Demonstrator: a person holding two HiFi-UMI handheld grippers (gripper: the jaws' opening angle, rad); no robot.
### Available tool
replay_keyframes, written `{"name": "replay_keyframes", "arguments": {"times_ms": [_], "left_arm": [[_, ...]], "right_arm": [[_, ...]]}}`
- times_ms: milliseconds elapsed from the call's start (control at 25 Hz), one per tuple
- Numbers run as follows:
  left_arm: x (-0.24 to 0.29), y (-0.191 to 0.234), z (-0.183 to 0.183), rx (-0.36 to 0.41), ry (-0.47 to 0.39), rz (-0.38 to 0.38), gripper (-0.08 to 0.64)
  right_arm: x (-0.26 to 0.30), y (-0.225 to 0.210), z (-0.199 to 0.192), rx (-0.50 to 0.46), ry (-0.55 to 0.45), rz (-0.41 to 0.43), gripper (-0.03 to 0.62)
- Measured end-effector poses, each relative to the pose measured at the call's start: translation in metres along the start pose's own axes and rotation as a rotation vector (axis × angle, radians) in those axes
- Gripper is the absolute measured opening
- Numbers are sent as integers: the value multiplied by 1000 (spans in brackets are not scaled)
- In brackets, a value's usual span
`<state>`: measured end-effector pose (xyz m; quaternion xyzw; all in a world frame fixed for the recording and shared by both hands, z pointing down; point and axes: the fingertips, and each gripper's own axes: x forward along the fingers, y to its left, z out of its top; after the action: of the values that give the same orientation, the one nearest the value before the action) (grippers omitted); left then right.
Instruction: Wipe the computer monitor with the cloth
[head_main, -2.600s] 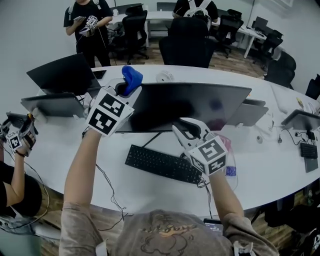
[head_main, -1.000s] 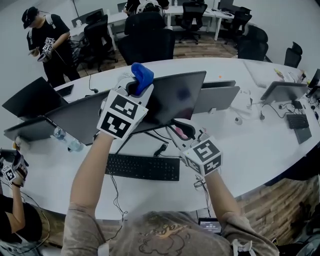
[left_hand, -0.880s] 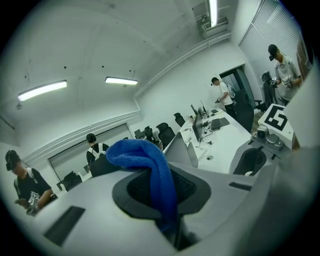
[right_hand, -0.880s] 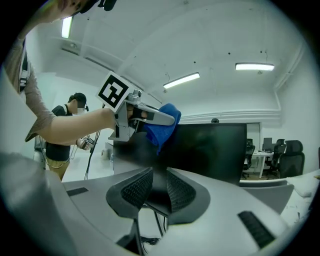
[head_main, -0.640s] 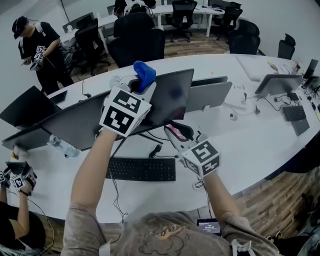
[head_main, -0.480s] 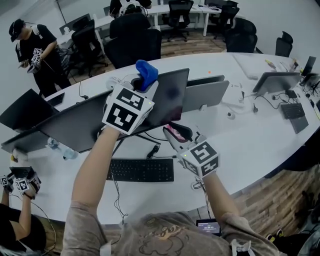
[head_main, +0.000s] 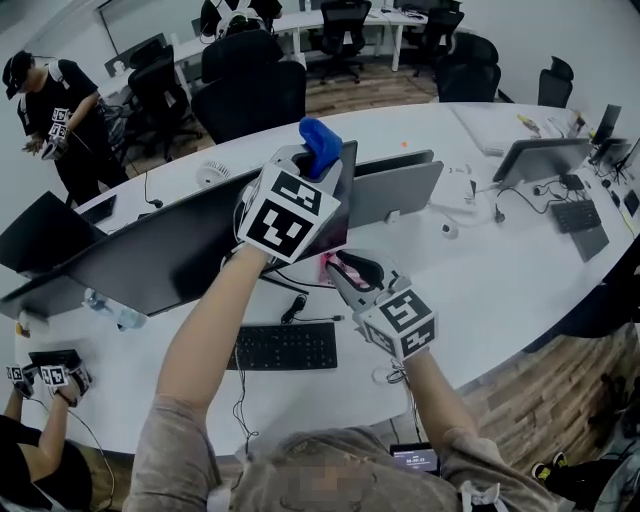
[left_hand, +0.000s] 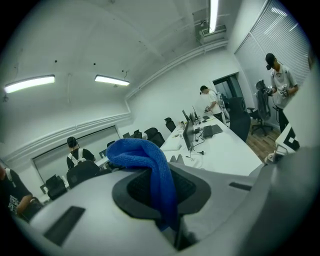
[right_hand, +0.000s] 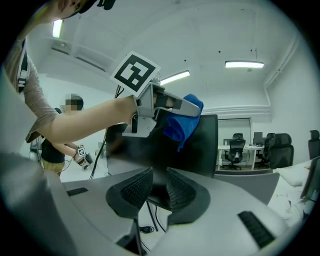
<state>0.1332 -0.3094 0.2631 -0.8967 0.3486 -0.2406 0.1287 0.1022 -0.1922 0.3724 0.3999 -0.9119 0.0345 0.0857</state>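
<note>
The dark computer monitor (head_main: 338, 232) stands on the white table (head_main: 500, 270), and my left arm and marker cube cover most of it. My left gripper (head_main: 308, 158) is shut on a blue cloth (head_main: 320, 140) and holds it at the monitor's top right corner. The cloth (left_hand: 140, 152) droops out of the shut left gripper (left_hand: 166, 197). My right gripper (head_main: 345, 268) sits low, by the monitor's lower right edge. In the right gripper view the right gripper (right_hand: 156, 185) stands a little open and empty, with the monitor (right_hand: 200, 150) and the cloth (right_hand: 184, 117) beyond.
A black keyboard (head_main: 285, 347) lies in front of the monitor. Another screen (head_main: 150, 250) stands to its left and a grey one (head_main: 395, 190) behind to the right. A water bottle (head_main: 110, 310) lies at left. People (head_main: 50, 100) and office chairs (head_main: 240, 85) are beyond the table.
My left gripper has carried the cloth rightward along the monitor's top edge, from the left corner to the right corner. The head view has swung. My right gripper has stayed by the lower edge.
</note>
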Motion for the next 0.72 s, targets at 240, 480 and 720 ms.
{"name": "replay_keyframes", "arguments": {"times_ms": [240,480,720], "left_arm": [[17,-13,10,-8,-18,-35,48],[23,-18,13,-25,-32,-55,48],[9,-17,16,-48,-66,-68,48]], "right_arm": [[-3,-8,1,8,-2,-20,95],[-6,-11,-4,18,2,-31,95],[-4,-8,-2,15,-5,-26,95]]}}
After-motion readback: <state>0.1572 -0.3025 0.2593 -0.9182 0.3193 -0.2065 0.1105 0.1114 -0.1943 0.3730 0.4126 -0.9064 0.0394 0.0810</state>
